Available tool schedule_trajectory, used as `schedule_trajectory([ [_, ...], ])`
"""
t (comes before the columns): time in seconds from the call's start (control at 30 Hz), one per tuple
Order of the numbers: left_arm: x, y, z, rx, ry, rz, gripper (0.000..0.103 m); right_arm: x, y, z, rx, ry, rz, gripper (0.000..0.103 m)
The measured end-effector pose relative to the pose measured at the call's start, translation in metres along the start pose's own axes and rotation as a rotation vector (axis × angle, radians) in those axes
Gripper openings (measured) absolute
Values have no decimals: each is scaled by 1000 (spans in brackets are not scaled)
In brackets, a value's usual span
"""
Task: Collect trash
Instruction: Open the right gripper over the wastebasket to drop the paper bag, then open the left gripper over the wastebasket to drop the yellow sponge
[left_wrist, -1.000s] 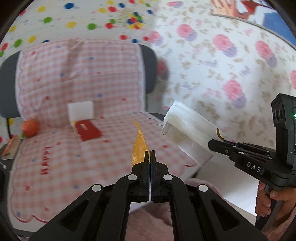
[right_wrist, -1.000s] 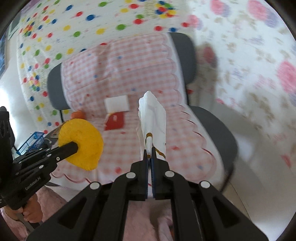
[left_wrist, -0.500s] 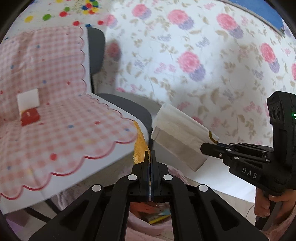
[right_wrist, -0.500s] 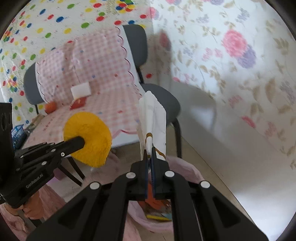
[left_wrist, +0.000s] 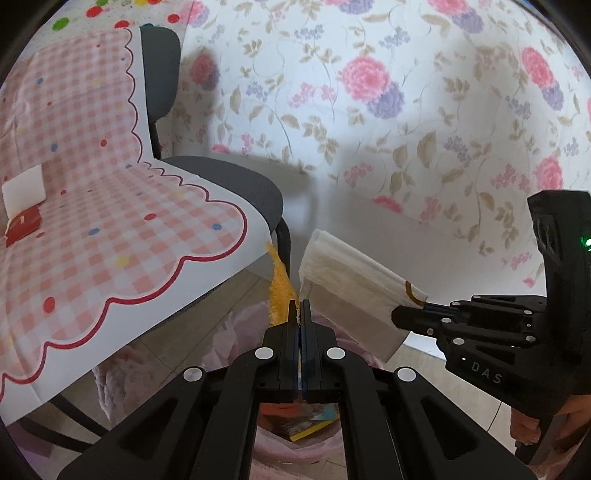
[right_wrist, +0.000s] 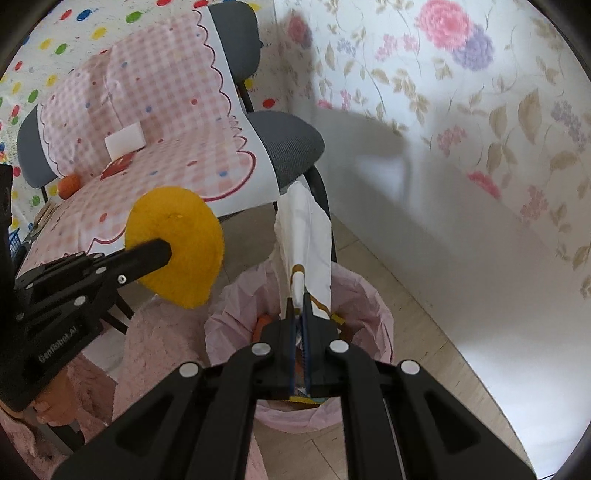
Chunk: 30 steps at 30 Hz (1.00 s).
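My left gripper (left_wrist: 299, 303) is shut on a round yellow fuzzy pad (left_wrist: 280, 288), edge-on in its own view and broad in the right wrist view (right_wrist: 177, 240). My right gripper (right_wrist: 298, 297) is shut on a white paper wrapper with a brown mark (right_wrist: 306, 236); the left wrist view shows that wrapper (left_wrist: 354, 288) held just right of the pad. Both hang over a bin lined with a pink bag (right_wrist: 369, 295), which has colourful scraps inside. The bin's rim (left_wrist: 236, 332) shows under the left fingers.
A grey chair (left_wrist: 229, 181) with a pink checked cover (left_wrist: 110, 240) stands left of the bin. On it lie a white block (left_wrist: 24, 190), a red packet (left_wrist: 22, 225) and an orange ball (right_wrist: 69, 186). A floral wall (left_wrist: 406, 110) rises behind.
Both grippers have swung right, away from the chair seat, and sunk toward the pink-lined bin, each still holding its item. The bin has come into view beneath them.
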<state>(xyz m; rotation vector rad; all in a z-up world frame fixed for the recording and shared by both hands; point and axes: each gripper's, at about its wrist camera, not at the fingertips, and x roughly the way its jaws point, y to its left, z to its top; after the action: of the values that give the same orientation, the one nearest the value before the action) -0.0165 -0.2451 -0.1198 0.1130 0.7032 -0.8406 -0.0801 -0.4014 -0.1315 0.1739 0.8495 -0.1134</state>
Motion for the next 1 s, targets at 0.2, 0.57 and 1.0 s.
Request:
schedule_trajectory([
  [0.2,11,11,1,-29,19,19,25,7,-3,7,4,-34,13,8],
  [0.57,-14,37,10,-86,-16,116,44,-8,-11,19,36,-86,-13,26],
  [1.0,-64,69,-1,-158,-37,217,44,-42,6,38,36,-162,17,26],
])
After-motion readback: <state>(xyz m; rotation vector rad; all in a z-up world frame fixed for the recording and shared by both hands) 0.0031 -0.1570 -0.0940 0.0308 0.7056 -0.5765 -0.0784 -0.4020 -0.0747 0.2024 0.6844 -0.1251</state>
